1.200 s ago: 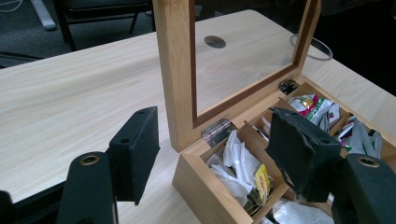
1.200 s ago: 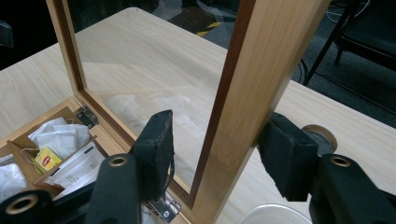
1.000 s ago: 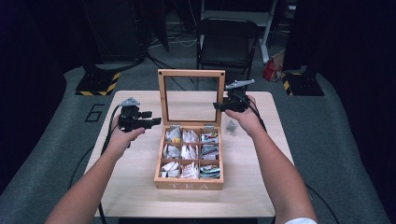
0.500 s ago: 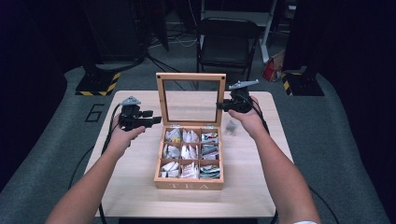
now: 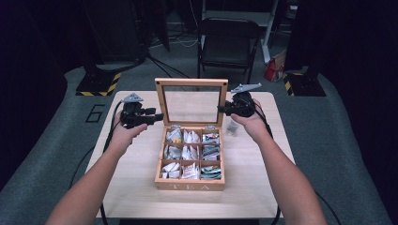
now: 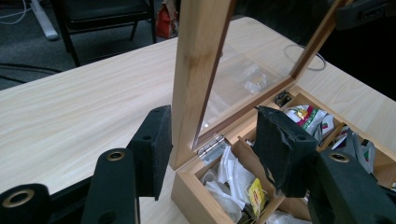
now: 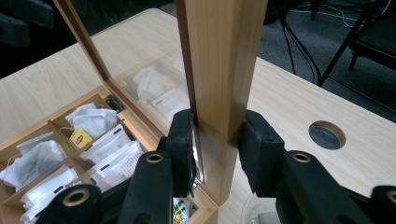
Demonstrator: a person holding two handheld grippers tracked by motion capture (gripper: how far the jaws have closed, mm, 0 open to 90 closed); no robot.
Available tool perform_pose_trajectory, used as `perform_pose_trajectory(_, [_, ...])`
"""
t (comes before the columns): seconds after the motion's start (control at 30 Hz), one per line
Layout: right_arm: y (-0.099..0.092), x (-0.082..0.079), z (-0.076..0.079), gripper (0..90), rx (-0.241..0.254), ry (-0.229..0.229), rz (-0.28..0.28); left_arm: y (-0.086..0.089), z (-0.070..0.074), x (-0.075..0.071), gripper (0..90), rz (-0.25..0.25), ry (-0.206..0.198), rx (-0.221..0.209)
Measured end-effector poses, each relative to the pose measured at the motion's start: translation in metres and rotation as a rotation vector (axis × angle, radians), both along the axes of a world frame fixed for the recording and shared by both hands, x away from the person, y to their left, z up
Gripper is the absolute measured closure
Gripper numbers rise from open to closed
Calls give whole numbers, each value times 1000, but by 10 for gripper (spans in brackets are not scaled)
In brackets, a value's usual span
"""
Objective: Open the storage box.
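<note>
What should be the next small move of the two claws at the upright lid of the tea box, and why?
Probably close the left claw fully onto the glass-paned wooden lid. Its jaws have just been closing: one pad seems to touch the frame's edge, the other stands apart. The right claw already clamps the other side, so both could then lower the lid over the wooden tea box.

Beyond the far edge of your table stands a dark chair on the grey floor, with a red bag just right of it. Two black-and-yellow striped stand bases sit off the far corners. You have a round cable hole through the tabletop near its right edge.
</note>
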State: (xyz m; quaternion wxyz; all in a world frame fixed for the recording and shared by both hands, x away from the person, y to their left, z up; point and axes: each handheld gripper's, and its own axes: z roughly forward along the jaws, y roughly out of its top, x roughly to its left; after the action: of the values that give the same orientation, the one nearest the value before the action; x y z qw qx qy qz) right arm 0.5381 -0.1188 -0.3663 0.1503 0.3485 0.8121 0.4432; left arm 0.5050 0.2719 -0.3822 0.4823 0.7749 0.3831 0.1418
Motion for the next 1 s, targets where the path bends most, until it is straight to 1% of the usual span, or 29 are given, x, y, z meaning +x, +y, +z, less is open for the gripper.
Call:
perform_pose_trajectory(0.03, [0,-1,0,663,0,0,2,-1,1,0,465,0,4,-4])
perform_pose_trajectory(0.13, [0,-3,-1,662,0,-13,4,-2,5,3,468,-1,0,9])
perform_pose_trajectory(0.2, [0,-4,-2,662,0,-23,2,-3,7,4,481,2,1,3])
perform_pose_trajectory(0.27, [0,-5,-2,662,3,-25,-1,-5,10,7,491,6,-8,14])
perform_pose_trajectory(0.33, [0,-6,-2,661,7,-24,-7,-7,12,10,494,11,-11,12])
perform_pose_trajectory(0.4, [0,-7,-3,660,13,-25,-9,-9,14,12,504,10,-17,0])
perform_pose_trajectory(0.43, [-1,-7,-4,660,15,-32,-5,-10,15,13,512,4,-19,6])
perform_pose_trajectory(0.47, [-1,-7,-4,659,20,-30,-7,-11,16,14,518,3,-20,11])
perform_pose_trajectory(0.57, [-1,-8,-5,657,24,-30,-5,-13,17,16,549,3,-18,7])
perform_pose_trajectory(0.6, [-1,-8,-5,657,22,-33,-4,-13,18,16,567,-2,-20,15])
perform_pose_trajectory(0.73, [-1,-9,-4,654,22,-28,0,-13,21,16,620,9,-19,1])
perform_pose_trajectory(0.8, [-1,-10,-4,649,21,-27,1,-13,22,14,623,1,-24,19])
perform_pose_trajectory(0.83, [-1,-11,-4,643,22,-26,1,-13,22,13,624,-2,-27,21])
perform_pose_trajectory(0.93, [-1,-14,-4,599,44,-32,-1,-12,21,11,625,-1,-33,14])
perform_pose_trajectory(1.0, [-1,-18,-4,581,47,-39,-9,-11,20,9,626,-5,-34,10])
